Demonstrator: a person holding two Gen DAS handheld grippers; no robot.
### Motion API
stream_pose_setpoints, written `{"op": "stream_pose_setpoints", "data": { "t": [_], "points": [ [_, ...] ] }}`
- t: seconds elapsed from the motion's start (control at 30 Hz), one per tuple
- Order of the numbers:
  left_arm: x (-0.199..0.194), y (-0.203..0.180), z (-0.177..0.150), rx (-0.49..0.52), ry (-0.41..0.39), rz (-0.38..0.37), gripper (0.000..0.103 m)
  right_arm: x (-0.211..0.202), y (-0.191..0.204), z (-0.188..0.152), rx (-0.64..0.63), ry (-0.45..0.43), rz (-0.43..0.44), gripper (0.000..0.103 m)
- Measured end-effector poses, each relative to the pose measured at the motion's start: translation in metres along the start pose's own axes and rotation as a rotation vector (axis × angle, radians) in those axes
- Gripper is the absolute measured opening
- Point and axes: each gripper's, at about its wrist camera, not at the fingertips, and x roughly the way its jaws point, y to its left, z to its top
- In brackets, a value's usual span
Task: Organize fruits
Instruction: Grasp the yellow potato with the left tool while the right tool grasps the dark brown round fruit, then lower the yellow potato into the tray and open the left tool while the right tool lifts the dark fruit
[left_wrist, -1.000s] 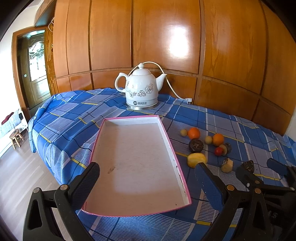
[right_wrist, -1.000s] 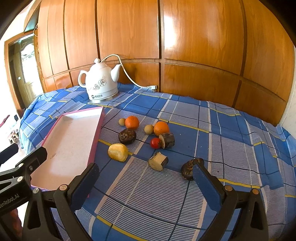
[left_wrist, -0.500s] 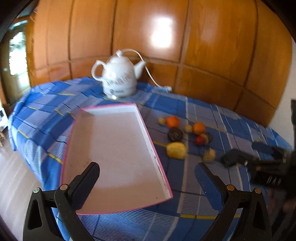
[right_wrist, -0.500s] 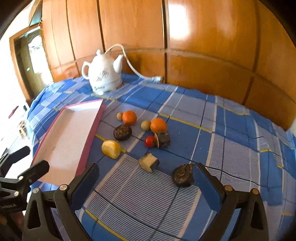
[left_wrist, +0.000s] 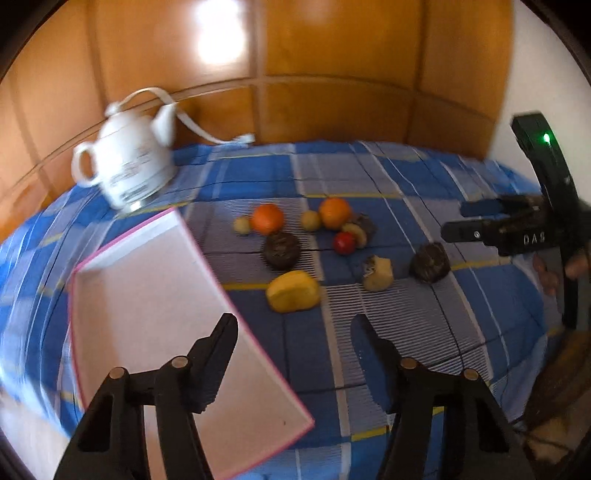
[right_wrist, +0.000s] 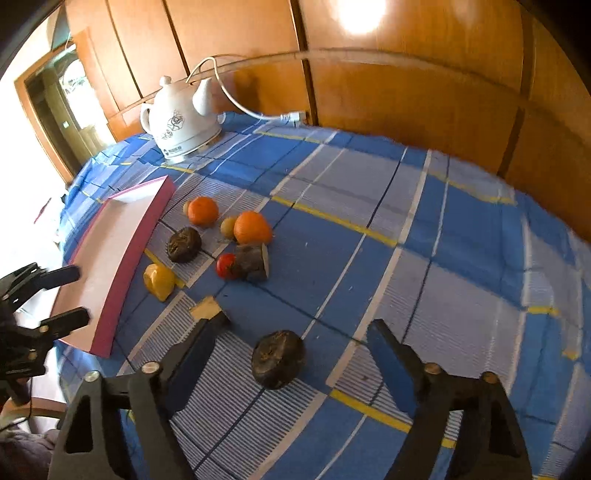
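Several fruits lie on the blue checked cloth right of an empty pink-rimmed tray (left_wrist: 147, 295) (right_wrist: 122, 258). Among them are two oranges (left_wrist: 267, 218) (left_wrist: 334, 213), a red tomato (left_wrist: 344, 243), a yellow fruit (left_wrist: 293, 291) (right_wrist: 159, 282), a pale cut piece (left_wrist: 378, 273) and dark brown fruits (left_wrist: 281, 250) (left_wrist: 430, 262). My left gripper (left_wrist: 293, 332) is open and empty, just short of the yellow fruit. My right gripper (right_wrist: 291, 339) is open, its fingers either side of a dark brown fruit (right_wrist: 279, 359), not touching it.
A white ceramic kettle (left_wrist: 129, 166) (right_wrist: 181, 122) with a white cord stands at the back of the table against the wooden panelled wall. The right gripper shows at the right of the left wrist view (left_wrist: 480, 225). The table edge falls away on the left.
Both grippers have moved forward and down toward the fruits. The left one swung right from the tray to the yellow fruit. The right one closed in over the nearest dark fruit.
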Motion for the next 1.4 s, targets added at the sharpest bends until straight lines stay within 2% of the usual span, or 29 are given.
{"op": "stream_pose_setpoints", "data": {
  "t": [0.07,0.17,0.23,0.4,0.47,0.5,0.53,0.67,0.77,0.8,0.87,0.97,1.03,1.07,1.17,1.27,1.33,1.37,1.4],
  "points": [
    [0.014,-0.003,0.008,0.058,0.035,-0.003,0.064,0.008,-0.002,0.001,0.010,0.046,-0.008,0.081],
    [0.039,-0.008,0.019,0.134,0.081,0.000,0.068,0.007,0.000,0.004,-0.001,0.045,0.027,0.081],
    [0.053,-0.006,0.023,0.148,0.110,0.013,0.072,0.008,0.001,0.006,-0.002,0.052,0.048,0.081],
    [0.082,-0.006,0.028,0.209,0.174,0.015,0.073,0.013,-0.001,0.006,-0.005,0.093,0.089,0.081],
    [0.092,-0.003,0.028,0.215,0.197,0.007,0.069,0.015,0.004,0.004,-0.036,0.124,0.122,0.081],
    [0.097,-0.001,0.028,0.211,0.208,-0.002,0.061,0.017,0.008,0.003,-0.054,0.131,0.117,0.081],
    [0.101,0.000,0.028,0.223,0.246,-0.042,0.052,0.021,0.014,0.000,-0.088,0.148,0.110,0.081],
    [0.105,0.002,0.028,0.208,0.229,-0.054,0.051,0.035,0.022,-0.008,-0.139,0.200,0.064,0.081],
    [0.101,0.003,0.026,0.190,0.206,-0.061,0.050,0.048,0.021,-0.011,-0.136,0.228,0.027,0.080],
    [0.100,0.004,0.026,0.175,0.196,-0.066,0.050,0.051,0.021,-0.013,-0.141,0.233,0.018,0.077],
    [0.094,0.010,0.026,0.124,0.173,-0.091,0.049,0.059,0.025,-0.016,-0.169,0.234,-0.025,0.041],
    [0.077,0.021,0.028,0.023,0.134,-0.154,0.049,0.061,0.024,-0.015,-0.162,0.215,-0.038,0.040],
    [0.060,0.035,0.029,-0.080,0.087,-0.217,0.050,0.061,0.023,-0.016,-0.158,0.215,-0.034,0.040],
    [0.052,0.043,0.029,-0.124,0.065,-0.227,0.050,0.060,0.022,-0.016,-0.155,0.215,-0.033,0.040],
    [0.031,0.079,0.027,-0.287,0.006,-0.190,0.050,0.060,0.019,-0.016,-0.153,0.214,-0.034,0.040],
    [0.030,0.112,0.023,-0.380,0.005,-0.027,0.050,0.060,0.016,-0.015,-0.157,0.212,-0.040,0.040],
    [0.038,0.134,0.017,-0.458,0.055,0.054,0.050,0.063,0.022,-0.016,-0.159,0.210,-0.045,0.040],
    [0.043,0.145,0.013,-0.490,0.085,0.127,0.050,0.063,0.022,-0.016,-0.161,0.209,-0.046,0.040],
    [0.046,0.151,0.011,-0.505,0.097,0.169,0.050,0.062,0.024,-0.016,-0.162,0.209,-0.048,0.040]
  ]
}}
